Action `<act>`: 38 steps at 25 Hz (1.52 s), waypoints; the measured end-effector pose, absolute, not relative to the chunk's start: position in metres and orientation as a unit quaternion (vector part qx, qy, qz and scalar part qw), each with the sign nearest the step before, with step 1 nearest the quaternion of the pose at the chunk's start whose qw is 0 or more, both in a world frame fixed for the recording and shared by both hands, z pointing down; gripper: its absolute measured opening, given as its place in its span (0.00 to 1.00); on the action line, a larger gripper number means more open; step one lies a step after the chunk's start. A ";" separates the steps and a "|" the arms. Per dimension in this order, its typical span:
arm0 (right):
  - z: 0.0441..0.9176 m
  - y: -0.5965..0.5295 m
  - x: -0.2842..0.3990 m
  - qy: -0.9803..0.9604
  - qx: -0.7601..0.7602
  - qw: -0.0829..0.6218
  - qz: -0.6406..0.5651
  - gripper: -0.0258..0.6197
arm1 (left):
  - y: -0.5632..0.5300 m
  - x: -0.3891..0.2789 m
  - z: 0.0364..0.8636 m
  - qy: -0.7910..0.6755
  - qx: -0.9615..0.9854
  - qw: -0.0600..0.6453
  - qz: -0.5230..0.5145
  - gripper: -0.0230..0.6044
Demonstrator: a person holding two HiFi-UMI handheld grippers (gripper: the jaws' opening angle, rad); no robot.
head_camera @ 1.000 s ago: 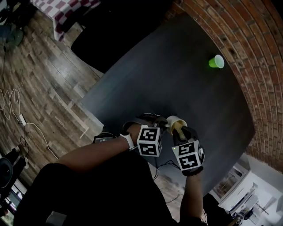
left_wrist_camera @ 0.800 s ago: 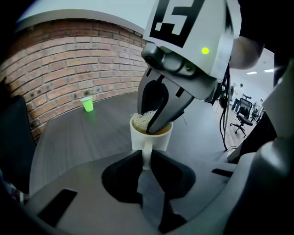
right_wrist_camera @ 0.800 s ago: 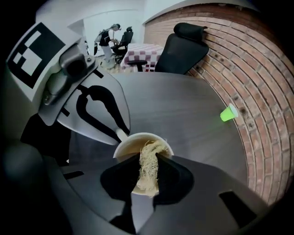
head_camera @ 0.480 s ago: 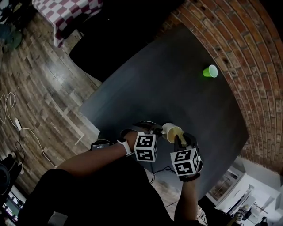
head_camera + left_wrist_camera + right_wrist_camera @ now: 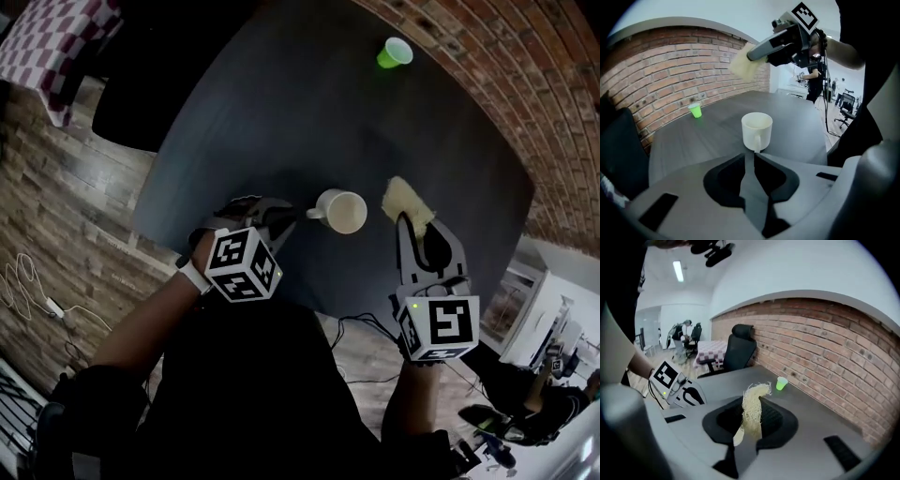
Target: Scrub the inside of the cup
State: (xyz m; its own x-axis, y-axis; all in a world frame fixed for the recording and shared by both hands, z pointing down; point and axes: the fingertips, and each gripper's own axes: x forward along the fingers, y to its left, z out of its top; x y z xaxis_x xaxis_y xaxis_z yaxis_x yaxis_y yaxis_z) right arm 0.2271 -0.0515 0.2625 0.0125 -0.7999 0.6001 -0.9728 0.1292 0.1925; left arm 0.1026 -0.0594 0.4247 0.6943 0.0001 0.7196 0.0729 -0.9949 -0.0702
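Observation:
A white cup (image 5: 343, 212) is upright over the dark table (image 5: 281, 112), its mouth empty. My left gripper (image 5: 298, 215) is shut on the cup's handle (image 5: 755, 141), which sits pinched between the jaw tips (image 5: 753, 152). My right gripper (image 5: 415, 223) is shut on a pale yellow fibrous scrubber (image 5: 405, 200) and is held to the right of the cup, apart from it. In the right gripper view the scrubber (image 5: 752, 411) sticks up between the jaws. In the left gripper view the scrubber (image 5: 742, 63) hangs above and beyond the cup.
A small green cup (image 5: 394, 52) stands far back on the table near the brick wall (image 5: 487, 66). A black office chair (image 5: 739, 348) and a checkered cloth (image 5: 52, 47) lie beyond the table's left side. Cables run over the wooden floor (image 5: 66, 225).
The scrubber was at the cup's mouth; now my right gripper has drawn it out to the right, clear of the cup. The left gripper still holds the handle.

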 end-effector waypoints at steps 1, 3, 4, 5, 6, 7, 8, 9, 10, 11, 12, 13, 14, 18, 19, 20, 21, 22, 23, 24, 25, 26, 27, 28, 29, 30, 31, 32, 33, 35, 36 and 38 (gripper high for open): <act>0.261 -0.047 0.230 -0.690 0.652 0.278 0.145 0.17 | -0.065 0.098 0.420 -0.005 -0.920 0.048 -0.388 0.15; 0.259 -0.036 0.239 -0.688 0.669 0.236 0.154 0.17 | -0.079 0.095 0.404 0.033 -0.926 0.051 -0.373 0.15; 0.259 -0.031 0.244 -0.686 0.677 0.213 0.162 0.17 | -0.088 0.095 0.392 0.055 -0.929 0.054 -0.361 0.15; 0.258 -0.027 0.247 -0.684 0.684 0.184 0.174 0.17 | -0.097 0.096 0.378 0.077 -0.933 0.060 -0.346 0.15; 0.257 -0.023 0.250 -0.683 0.689 0.150 0.189 0.17 | -0.106 0.098 0.363 0.099 -0.936 0.068 -0.330 0.15; 0.254 -0.020 0.252 -0.682 0.693 0.114 0.204 0.17 | -0.115 0.101 0.346 0.118 -0.940 0.076 -0.312 0.15; 0.250 -0.016 0.253 -0.681 0.695 0.084 0.215 0.17 | -0.121 0.104 0.328 0.133 -0.944 0.083 -0.291 0.15; 0.247 -0.012 0.252 -0.680 0.696 0.063 0.220 0.17 | -0.125 0.107 0.310 0.143 -0.948 0.089 -0.269 0.15; 0.244 -0.008 0.250 -0.682 0.697 0.055 0.217 0.17 | -0.127 0.110 0.292 0.148 -0.953 0.093 -0.246 0.15; 0.240 -0.005 0.246 -0.685 0.696 0.057 0.208 0.17 | -0.126 0.112 0.277 0.149 -0.959 0.091 -0.225 0.15; 0.237 -0.002 0.241 -0.689 0.695 0.064 0.195 0.17 | -0.122 0.111 0.265 0.149 -0.964 0.078 -0.207 0.15; 0.233 0.001 0.235 -0.694 0.694 0.070 0.180 0.17 | -0.117 0.109 0.255 0.150 -0.969 0.057 -0.190 0.15; 0.229 0.003 0.229 -0.698 0.693 0.072 0.167 0.17 | -0.112 0.106 0.248 0.154 -0.972 0.031 -0.174 0.15; 0.211 0.008 0.215 -0.708 0.691 0.055 0.137 0.17 | -0.101 0.102 0.228 0.161 -0.979 -0.027 -0.125 0.15; 0.209 0.007 0.213 -0.712 0.687 0.057 0.132 0.17 | -0.101 0.102 0.226 0.159 -0.979 -0.030 -0.121 0.15; 0.210 0.006 0.209 -0.717 0.682 0.064 0.127 0.17 | -0.101 0.103 0.225 0.157 -0.980 -0.031 -0.119 0.15; 0.212 0.005 0.206 -0.721 0.677 0.072 0.125 0.17 | -0.101 0.103 0.225 0.156 -0.980 -0.033 -0.119 0.15; 0.214 0.004 0.202 -0.725 0.673 0.079 0.122 0.17 | -0.101 0.103 0.224 0.155 -0.980 -0.034 -0.120 0.15; 0.215 0.004 0.199 -0.728 0.670 0.084 0.121 0.17 | -0.101 0.103 0.224 0.154 -0.980 -0.034 -0.121 0.15; 0.216 0.003 0.196 -0.730 0.667 0.086 0.120 0.17 | -0.101 0.103 0.224 0.153 -0.980 -0.033 -0.122 0.15; 0.216 0.003 0.194 -0.732 0.665 0.088 0.119 0.17 | -0.101 0.103 0.223 0.152 -0.980 -0.032 -0.122 0.15; 0.216 0.003 0.193 -0.733 0.664 0.088 0.119 0.17 | -0.101 0.103 0.224 0.152 -0.980 -0.032 -0.122 0.15; 0.216 0.002 0.192 -0.733 0.664 0.087 0.120 0.17 | -0.101 0.103 0.224 0.151 -0.980 -0.034 -0.123 0.15; 0.216 0.002 0.192 -0.733 0.664 0.087 0.120 0.17 | -0.101 0.103 0.225 0.150 -0.980 -0.035 -0.124 0.15; 0.215 0.001 0.193 -0.732 0.665 0.086 0.120 0.17 | -0.101 0.103 0.225 0.149 -0.980 -0.037 -0.126 0.15; 0.214 0.001 0.194 -0.732 0.665 0.086 0.119 0.17 | -0.100 0.103 0.225 0.148 -0.980 -0.037 -0.128 0.15; 0.213 0.001 0.194 -0.731 0.666 0.086 0.118 0.17 | -0.100 0.103 0.225 0.147 -0.980 -0.037 -0.129 0.15; 0.213 0.000 0.195 -0.731 0.667 0.086 0.117 0.17 | -0.100 0.103 0.225 0.146 -0.980 -0.035 -0.131 0.15; 0.212 0.001 0.195 -0.730 0.668 0.086 0.116 0.17 | -0.100 0.103 0.225 0.146 -0.980 -0.034 -0.132 0.15; 0.211 0.001 0.195 -0.729 0.669 0.087 0.115 0.17 | -0.100 0.103 0.225 0.146 -0.980 -0.031 -0.133 0.15; 0.211 0.002 0.195 -0.729 0.669 0.087 0.115 0.17 | -0.100 0.103 0.225 0.147 -0.980 -0.032 -0.133 0.15; 0.212 0.003 0.195 -0.729 0.670 0.086 0.116 0.17 | -0.101 0.103 0.226 0.149 -0.979 -0.036 -0.130 0.15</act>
